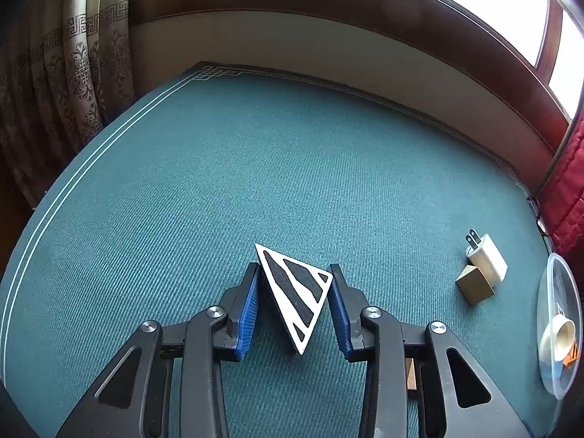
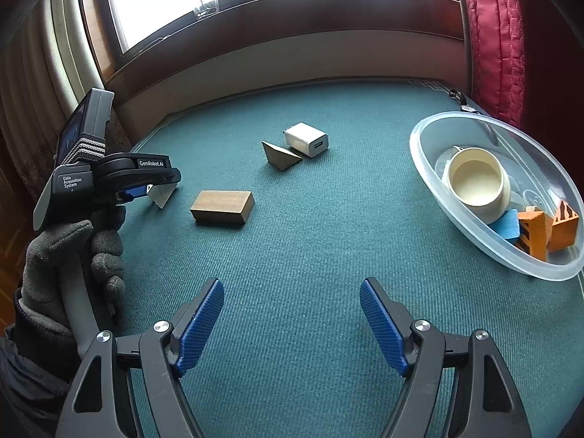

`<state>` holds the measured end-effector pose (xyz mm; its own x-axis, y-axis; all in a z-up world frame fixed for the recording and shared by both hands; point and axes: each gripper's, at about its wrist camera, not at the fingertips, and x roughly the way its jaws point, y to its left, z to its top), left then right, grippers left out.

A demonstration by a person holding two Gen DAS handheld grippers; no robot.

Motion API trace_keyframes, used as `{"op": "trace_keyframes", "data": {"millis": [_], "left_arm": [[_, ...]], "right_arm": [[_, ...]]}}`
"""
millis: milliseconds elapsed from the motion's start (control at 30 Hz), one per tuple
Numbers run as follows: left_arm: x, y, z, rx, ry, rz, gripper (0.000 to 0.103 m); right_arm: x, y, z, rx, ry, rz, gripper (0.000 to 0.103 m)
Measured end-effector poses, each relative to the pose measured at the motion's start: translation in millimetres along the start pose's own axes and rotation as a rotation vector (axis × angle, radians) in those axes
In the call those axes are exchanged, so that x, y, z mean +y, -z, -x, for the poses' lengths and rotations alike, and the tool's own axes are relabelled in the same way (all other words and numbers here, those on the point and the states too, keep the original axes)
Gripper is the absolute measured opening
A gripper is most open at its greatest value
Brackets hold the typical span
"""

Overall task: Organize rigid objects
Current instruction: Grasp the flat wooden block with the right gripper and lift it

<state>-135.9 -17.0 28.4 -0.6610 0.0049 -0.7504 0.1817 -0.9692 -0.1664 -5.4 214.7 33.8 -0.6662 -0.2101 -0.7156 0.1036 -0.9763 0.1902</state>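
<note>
A white triangular block with black stripes (image 1: 295, 292) stands on the green table between the fingers of my left gripper (image 1: 295, 273). The jaws are open, with gaps to the block on both sides. In the right wrist view the same block (image 2: 162, 193) shows under the left gripper (image 2: 153, 182). My right gripper (image 2: 292, 292) is open and empty above the near table. A wooden rectangular block (image 2: 222, 206), a wooden triangular block (image 2: 279, 155) and a white charger (image 2: 306, 139) lie on the table. A clear plastic bowl (image 2: 430, 179) at the right holds a cream cup (image 2: 474, 182) and orange and blue blocks.
The bowl (image 1: 547, 281), charger (image 1: 487, 259) and wooden triangular block (image 1: 474, 284) show at the right of the left wrist view. A wall and window sill run behind the table. Curtains hang at the left, a red quilted cloth (image 2: 492, 36) at the right.
</note>
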Motion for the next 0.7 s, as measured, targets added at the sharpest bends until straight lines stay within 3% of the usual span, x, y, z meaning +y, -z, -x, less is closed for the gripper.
{"op": "trace_keyframes", "data": {"millis": [267,700], "left_arm": [[5.3,-0.4,14.4,-0.054,-0.062,-0.016,0.037],[13.4,-2.2,18.5,-0.069,-0.066,0.006,0.037]], "right_arm": [[21.2,-17.3,-29.1,0.053,-0.046,0.003,0.080],[54.9,-44.2,-67.4,0.069,-0.052,0.014,0.080]]}}
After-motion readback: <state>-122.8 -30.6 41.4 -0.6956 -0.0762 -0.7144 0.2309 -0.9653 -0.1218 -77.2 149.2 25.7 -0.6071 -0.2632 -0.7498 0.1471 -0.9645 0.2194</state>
